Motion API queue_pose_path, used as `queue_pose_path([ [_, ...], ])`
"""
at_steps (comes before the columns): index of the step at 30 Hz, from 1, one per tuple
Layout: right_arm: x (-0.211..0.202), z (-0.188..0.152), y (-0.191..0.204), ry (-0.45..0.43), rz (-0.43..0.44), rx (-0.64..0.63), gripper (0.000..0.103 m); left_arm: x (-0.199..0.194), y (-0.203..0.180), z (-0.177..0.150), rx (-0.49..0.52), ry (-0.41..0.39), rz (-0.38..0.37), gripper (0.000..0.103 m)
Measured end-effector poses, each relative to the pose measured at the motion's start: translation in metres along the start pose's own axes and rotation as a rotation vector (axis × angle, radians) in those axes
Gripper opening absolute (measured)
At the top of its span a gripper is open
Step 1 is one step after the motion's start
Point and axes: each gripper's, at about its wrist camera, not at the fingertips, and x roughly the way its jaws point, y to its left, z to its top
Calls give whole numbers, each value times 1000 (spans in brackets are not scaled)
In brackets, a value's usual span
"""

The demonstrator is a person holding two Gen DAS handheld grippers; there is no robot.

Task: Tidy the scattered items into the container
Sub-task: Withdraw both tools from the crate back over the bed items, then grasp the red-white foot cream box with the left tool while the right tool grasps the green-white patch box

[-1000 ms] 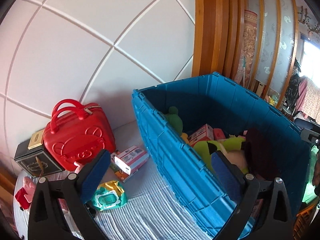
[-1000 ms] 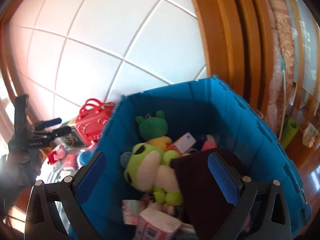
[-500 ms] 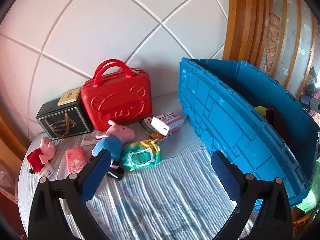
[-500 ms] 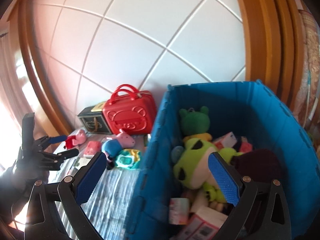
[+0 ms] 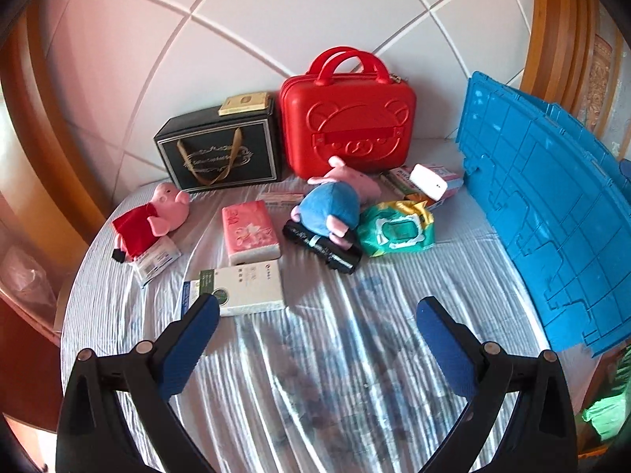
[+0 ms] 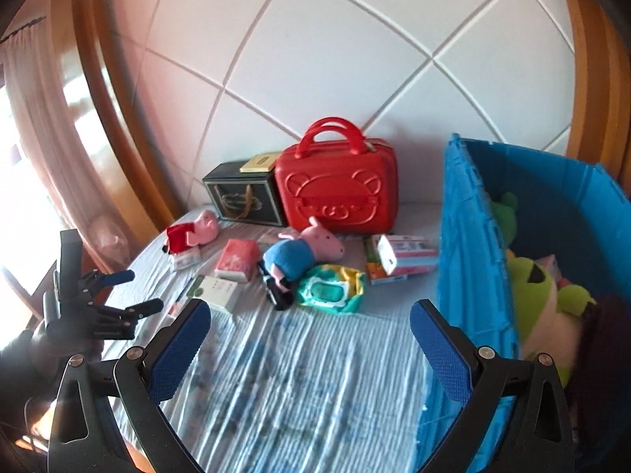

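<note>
The blue crate (image 5: 552,213) (image 6: 469,260) stands on the right of the bed and holds green plush toys (image 6: 540,295). Scattered on the striped sheet are a pig plush in blue (image 5: 331,205) (image 6: 295,252), a pig plush in red (image 5: 154,216), a pink tissue pack (image 5: 250,232), a white box (image 5: 244,287), a green wipes pack (image 5: 398,228) (image 6: 331,287), a black tube (image 5: 323,248) and a pink-white carton (image 5: 430,181). My left gripper (image 5: 315,315) (image 6: 134,291) hangs open and empty before the white box. My right gripper (image 6: 309,315) is open and empty beside the crate's left wall.
A red hard case (image 5: 347,126) (image 6: 335,193) and a black gift box (image 5: 217,153) stand against the white tiled wall at the back. Wooden frames (image 6: 102,118) curve along the left side. Bare striped sheet (image 5: 335,354) lies in front of both grippers.
Both grippers have swung left, away from the crate's inside, and now face the scattered items on the sheet. Both stayed open and empty.
</note>
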Motion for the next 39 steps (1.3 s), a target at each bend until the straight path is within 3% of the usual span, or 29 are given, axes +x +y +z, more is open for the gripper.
queue_pose_path([
  [12,128,-20,105,145,70,-131,103,59,104,-50,-74,85,38,102],
  [20,207,-41,156,216,109,-176,103,119,148,-69,-40,111,89,102],
  [22,226,-44,165,224,112,-196,103,135,155,-73,-23,116,91,97],
  [26,266,-56,173,271,93,-211,103,167,164,-84,25,128,68,75],
  [31,299,-74,178,332,75,-171,103,201,176,-94,45,149,56,72],
  [35,321,-82,186,362,66,-187,103,216,183,-99,51,150,36,42],
  [39,349,-82,197,376,63,-217,103,208,191,-101,24,120,11,40],
])
